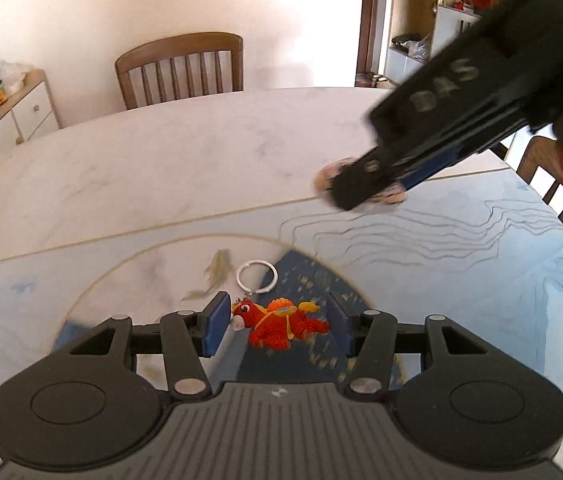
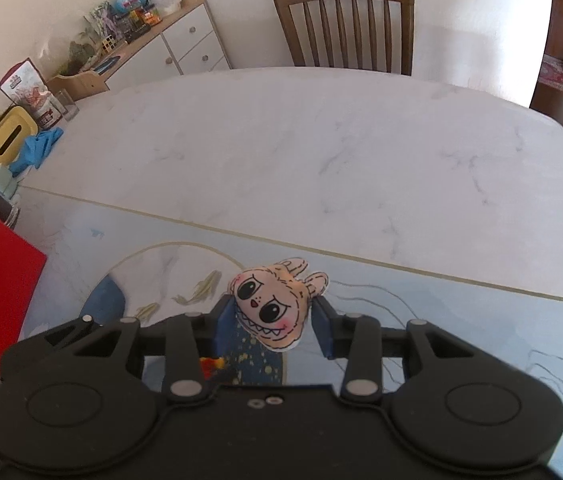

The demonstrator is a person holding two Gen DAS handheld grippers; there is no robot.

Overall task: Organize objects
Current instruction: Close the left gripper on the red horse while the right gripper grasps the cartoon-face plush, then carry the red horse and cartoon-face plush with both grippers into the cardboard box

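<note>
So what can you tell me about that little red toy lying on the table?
The small red-and-orange plush dragon keychain looks soft and fuzzy, with a pale snout, dark eye, orange back and yellow tail. A short chain joins its head to a white ring. It lies on its side on the blue-patterned table mat, between the open left claw's blue pads, seemingly untouched.

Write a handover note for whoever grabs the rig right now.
Left tool: open, low over the table, jaws either side of the red plush keychain, not gripping it. Its white ring lies just beyond.
Right tool: shut on the beige monster-face toy, held above the table.
Done: face toy picked up.
Left: set the face toy down, grasp the keychain. No destination is visible.
</note>
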